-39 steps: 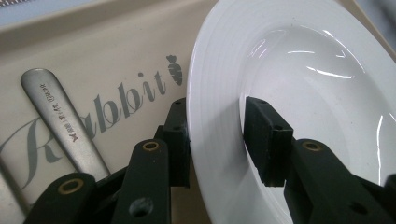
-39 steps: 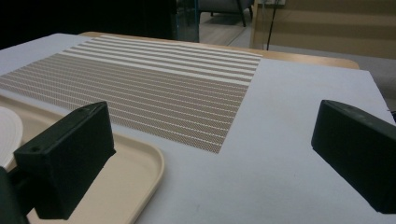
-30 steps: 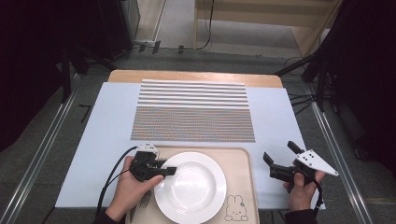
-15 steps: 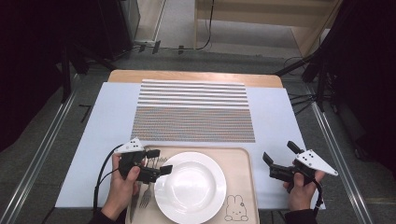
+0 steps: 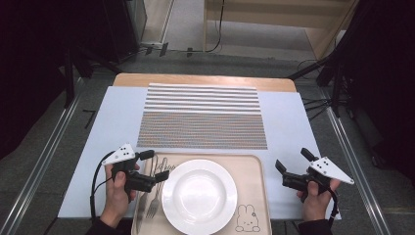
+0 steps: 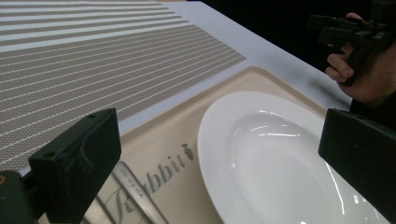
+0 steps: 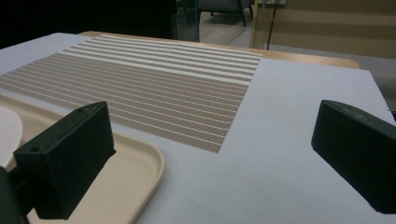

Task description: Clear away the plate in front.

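The left gripper [image 5: 155,166] has drawn back off the plate [image 5: 199,196], jaws just opened, empty; cutlery [image 5: 152,205] lies beneath. The right gripper [image 5: 289,169] gapes, empty.

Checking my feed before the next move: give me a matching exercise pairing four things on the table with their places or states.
Things:
1. round white plate
2. silver metal fork
3. brown-and-white striped woven placemat
4. left gripper

Places or states:
A. flat on the table beyond the tray
B. jaws open, nothing between them
C. middle of the beige plastic tray
D. on the tray, left of the plate

Pairs: 1-C, 2-D, 3-A, 4-B
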The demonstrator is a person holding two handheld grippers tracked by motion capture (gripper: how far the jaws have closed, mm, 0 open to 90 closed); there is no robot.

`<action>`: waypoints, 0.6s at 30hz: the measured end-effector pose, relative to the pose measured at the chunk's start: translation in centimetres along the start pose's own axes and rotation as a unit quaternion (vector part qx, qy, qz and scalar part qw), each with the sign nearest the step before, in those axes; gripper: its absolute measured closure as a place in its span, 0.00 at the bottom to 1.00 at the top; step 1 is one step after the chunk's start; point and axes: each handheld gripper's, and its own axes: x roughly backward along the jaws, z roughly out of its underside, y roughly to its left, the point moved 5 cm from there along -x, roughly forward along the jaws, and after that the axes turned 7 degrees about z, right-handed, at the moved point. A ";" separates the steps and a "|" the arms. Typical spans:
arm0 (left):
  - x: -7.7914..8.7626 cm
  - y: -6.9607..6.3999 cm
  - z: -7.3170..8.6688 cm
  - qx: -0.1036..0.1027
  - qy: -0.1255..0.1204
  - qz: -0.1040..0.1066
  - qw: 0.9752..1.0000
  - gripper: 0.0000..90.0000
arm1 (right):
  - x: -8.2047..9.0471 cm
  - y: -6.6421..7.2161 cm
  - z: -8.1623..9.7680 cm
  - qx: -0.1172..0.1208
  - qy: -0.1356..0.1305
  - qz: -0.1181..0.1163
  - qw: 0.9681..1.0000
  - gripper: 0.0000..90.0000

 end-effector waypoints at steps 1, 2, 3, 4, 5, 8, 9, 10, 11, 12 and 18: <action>0.2 0.2 0.0 -0.005 -0.002 -0.007 1.000 0.00 | 0.0 0.0 0.0 0.000 0.000 0.000 1.000 0.00; 0.3 0.2 0.0 -0.005 -0.004 -0.010 1.000 0.00 | 0.0 0.0 0.0 0.000 0.000 -0.001 1.000 0.00; 0.5 0.4 0.0 -0.005 -0.006 -0.011 1.000 0.00 | 0.0 0.0 0.0 0.000 0.000 -0.001 1.000 0.00; 0.7 0.5 0.1 -0.007 -0.007 -0.014 1.000 0.00 | 0.0 0.0 0.0 0.001 0.000 -0.001 1.000 0.00; 0.9 0.6 0.1 -0.009 -0.009 -0.020 1.000 0.00 | 0.0 0.0 0.0 0.001 0.000 -0.001 1.000 0.00; 1.3 1.0 0.2 -0.010 -0.014 -0.027 0.999 0.00 | 0.0 0.0 0.0 0.001 0.000 -0.001 1.000 0.00; 1.5 1.1 0.3 -0.009 -0.014 -0.031 0.999 0.00 | 0.0 0.0 0.0 0.001 0.000 -0.001 1.000 0.00; 1.6 1.3 0.3 -0.010 -0.015 -0.032 0.999 0.00 | 0.0 0.0 0.0 0.001 0.000 -0.001 1.000 0.00; 1.9 1.4 0.4 -0.011 -0.016 -0.037 0.999 0.00 | 0.0 0.0 0.0 0.001 0.000 0.000 1.000 0.00; 2.1 1.6 0.5 -0.011 -0.017 -0.041 0.999 0.00 | 0.0 0.0 0.0 0.000 0.001 0.000 1.000 0.00; 3.5 2.6 0.8 -0.001 -0.029 -0.059 0.998 0.00 | 0.0 -0.1 0.0 -0.001 0.001 0.000 1.000 0.00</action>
